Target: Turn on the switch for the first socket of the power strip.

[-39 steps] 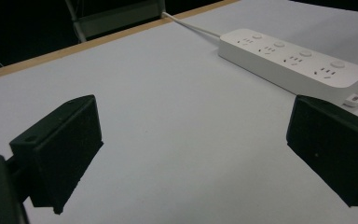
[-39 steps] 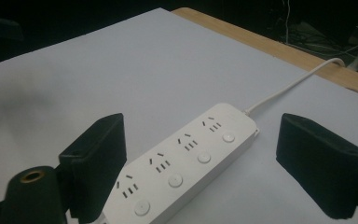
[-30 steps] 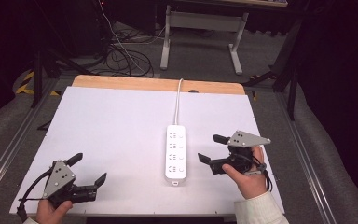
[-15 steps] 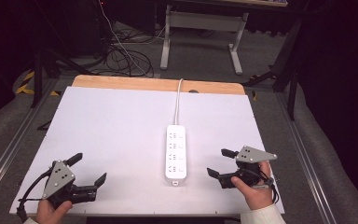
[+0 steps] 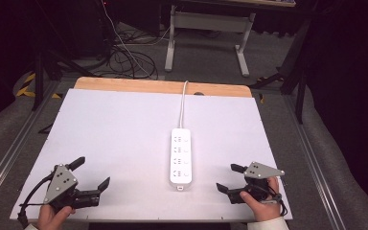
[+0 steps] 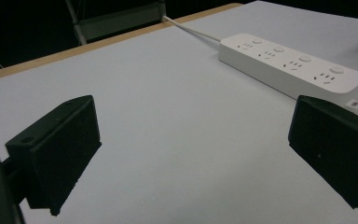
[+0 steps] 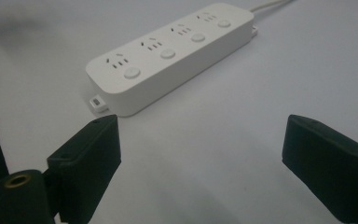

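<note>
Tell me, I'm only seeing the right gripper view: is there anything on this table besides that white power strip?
Observer: No. From the high view, the power strip lies alone near the middle of the white table.
Operator: Where does its cord go?
Observer: The cord runs straight away from the person and over the table's far wooden edge.
Operator: And the other hand?
Observer: The left gripper is at the near left corner, jaws open, holding nothing. The right gripper, also open, sits at the near right, so the strip lies between them.
</note>
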